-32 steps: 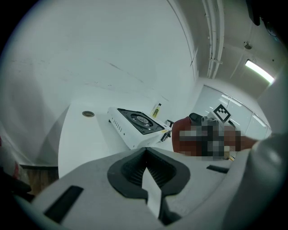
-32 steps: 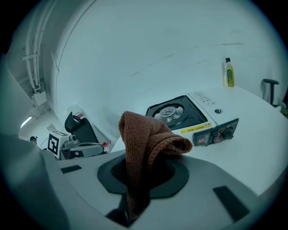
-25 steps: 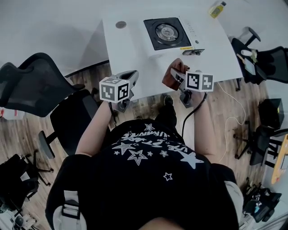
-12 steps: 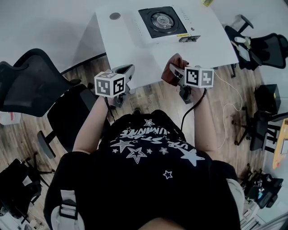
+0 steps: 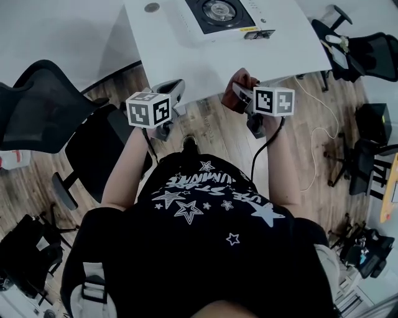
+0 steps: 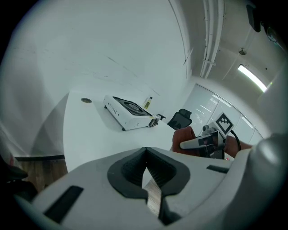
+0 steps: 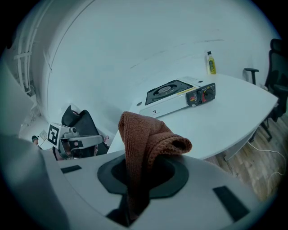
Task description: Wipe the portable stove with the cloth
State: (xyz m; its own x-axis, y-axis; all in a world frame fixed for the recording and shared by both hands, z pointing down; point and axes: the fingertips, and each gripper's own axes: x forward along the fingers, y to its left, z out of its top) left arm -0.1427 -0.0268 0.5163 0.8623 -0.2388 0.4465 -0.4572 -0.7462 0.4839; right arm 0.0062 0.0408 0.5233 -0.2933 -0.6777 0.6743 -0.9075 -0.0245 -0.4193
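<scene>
The white portable stove [image 5: 221, 15] with a black burner top sits at the far side of the white table [image 5: 186, 56]. It also appears in the left gripper view as the stove [image 6: 130, 114] and in the right gripper view as the stove [image 7: 180, 96]. My right gripper [image 5: 239, 93] hangs at the table's near edge, shut on a brown cloth [image 5: 233, 96]. In its own view the cloth [image 7: 146, 139] stands bunched up out of the right gripper [image 7: 139, 179]. My left gripper [image 5: 176, 87] is shut with nothing in it, also at the near edge; its jaws [image 6: 146, 173] meet.
A yellow bottle [image 7: 210, 63] stands behind the stove. A round grommet [image 5: 151, 7] lies at the table's far left. Black office chairs [image 5: 43, 105] stand on the left, with more chairs [image 5: 367, 49] on the right. A white cable [image 5: 311, 124] trails over the wooden floor.
The stove and table have slid toward the top of the head view as the person drew back. Both grippers stay by the table's near edge; the right one keeps the cloth.
</scene>
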